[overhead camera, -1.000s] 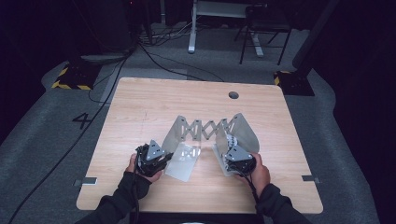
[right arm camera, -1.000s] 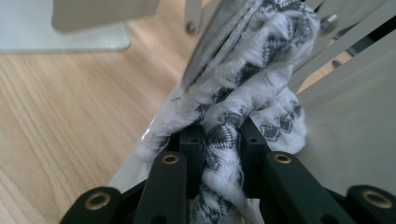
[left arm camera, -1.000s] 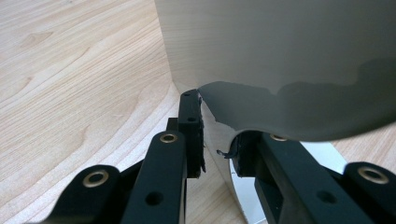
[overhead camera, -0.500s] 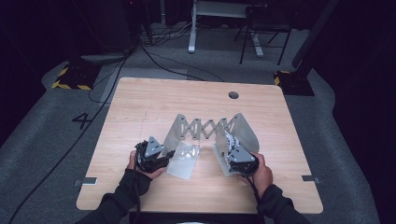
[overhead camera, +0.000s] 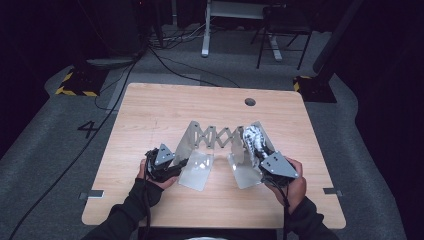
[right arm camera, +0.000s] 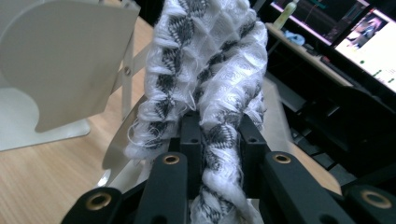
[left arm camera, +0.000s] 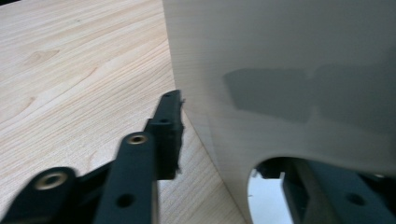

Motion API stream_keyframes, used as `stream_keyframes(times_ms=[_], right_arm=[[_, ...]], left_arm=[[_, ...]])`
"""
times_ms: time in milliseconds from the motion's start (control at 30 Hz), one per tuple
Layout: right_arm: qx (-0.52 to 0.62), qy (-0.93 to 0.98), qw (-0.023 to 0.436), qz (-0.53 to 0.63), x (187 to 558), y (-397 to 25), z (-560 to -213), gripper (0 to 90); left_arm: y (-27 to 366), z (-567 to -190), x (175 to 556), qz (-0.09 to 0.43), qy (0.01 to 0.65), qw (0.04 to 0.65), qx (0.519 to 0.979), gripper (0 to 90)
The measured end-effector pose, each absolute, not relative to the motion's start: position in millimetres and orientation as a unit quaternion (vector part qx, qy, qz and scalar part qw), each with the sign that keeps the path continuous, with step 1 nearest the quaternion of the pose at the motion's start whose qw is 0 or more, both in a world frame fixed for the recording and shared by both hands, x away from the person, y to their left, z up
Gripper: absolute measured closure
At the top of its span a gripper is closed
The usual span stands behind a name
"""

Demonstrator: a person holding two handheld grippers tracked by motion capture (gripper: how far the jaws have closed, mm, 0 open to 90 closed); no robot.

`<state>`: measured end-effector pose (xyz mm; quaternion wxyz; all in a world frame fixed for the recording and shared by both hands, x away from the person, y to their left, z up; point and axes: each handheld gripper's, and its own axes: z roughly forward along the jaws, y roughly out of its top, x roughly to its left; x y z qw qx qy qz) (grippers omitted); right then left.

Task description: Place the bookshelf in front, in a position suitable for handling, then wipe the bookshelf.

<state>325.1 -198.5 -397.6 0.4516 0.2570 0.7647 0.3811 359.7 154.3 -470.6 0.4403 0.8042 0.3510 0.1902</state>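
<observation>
Metal bookend rack (overhead camera: 212,142) stands mid-table, its two end plates joined by a scissor lattice. The right gripper (overhead camera: 260,152) holds a rolled white-and-grey cloth (overhead camera: 252,140) against the rack's right plate; in the right gripper view the jaws are closed on the cloth (right arm camera: 210,70), which rises between them with the pale plate behind and to the left. The left gripper (overhead camera: 172,167) sits at the foot of the left plate (left arm camera: 280,84). In the left gripper view one jaw lies outside the plate and the other shows through the cut-out at its base, so the jaws straddle the plate; whether they pinch it I cannot tell.

The step in hand looks like setting the cloth into the rack while the left side is steadied. The next move calls for lowering the cloth between the plates and keeping the rack from sliding on the table (overhead camera: 150,110).

Both forearms come in low from the near edge, hands (overhead camera: 292,187) wrapped round the gripper bodies, wrists turned slightly inward.
</observation>
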Motion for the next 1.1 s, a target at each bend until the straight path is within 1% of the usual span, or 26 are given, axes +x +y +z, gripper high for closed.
stream_keyframes(times_ms=[33, 100, 267, 400, 633, 700, 733, 767, 800, 933, 1067, 1100], right_arm=[[0.258, 0.761, 0.457, 0.382, 324, -200, -395, 77.3], [0.258, 0.757, 0.465, 0.38, 320, -204, -391, 77.3], [0.259, 0.752, 0.477, 0.373, 313, -214, -385, 77.4], [0.261, 0.759, 0.474, 0.362, 311, -219, -388, 77.5], [0.259, 0.781, 0.459, 0.335, 317, -215, -408, 77.4], [0.252, 0.792, 0.452, 0.324, 318, -212, -417, 77.5], [0.255, 0.797, 0.441, 0.326, 319, -212, -421, 77.4], [0.263, 0.803, 0.414, 0.339, 321, -212, -426, 77.4], [0.267, 0.809, 0.398, 0.342, 322, -211, -430, 77.4], [0.252, 0.828, 0.384, 0.322, 326, -206, -444, 77.5], [0.239, 0.851, 0.371, 0.283, 331, -198, -466, 77.5], [0.241, 0.856, 0.362, 0.28, 334, -197, -470, 77.4]], left_arm=[[154, -471, 360, 0.186, 0.351, 0.443, 0.804, 64.6], [153, -470, 360, 0.189, 0.345, 0.438, 0.808, 72.8], [156, -470, 362, 0.188, 0.354, 0.436, 0.806, 77.3], [159, -470, 363, 0.188, 0.356, 0.435, 0.806, 78.9], [159, -471, 363, 0.189, 0.354, 0.434, 0.807, 78.9], [159, -471, 363, 0.187, 0.356, 0.436, 0.805, 79.0], [159, -471, 363, 0.188, 0.355, 0.435, 0.806, 79.0], [158, -471, 362, 0.187, 0.357, 0.436, 0.805, 79.0], [158, -472, 362, 0.188, 0.356, 0.435, 0.805, 79.0], [159, -472, 361, 0.189, 0.354, 0.433, 0.807, 79.1], [160, -472, 361, 0.19, 0.354, 0.43, 0.808, 79.3], [160, -473, 360, 0.186, 0.357, 0.433, 0.807, 79.4]])
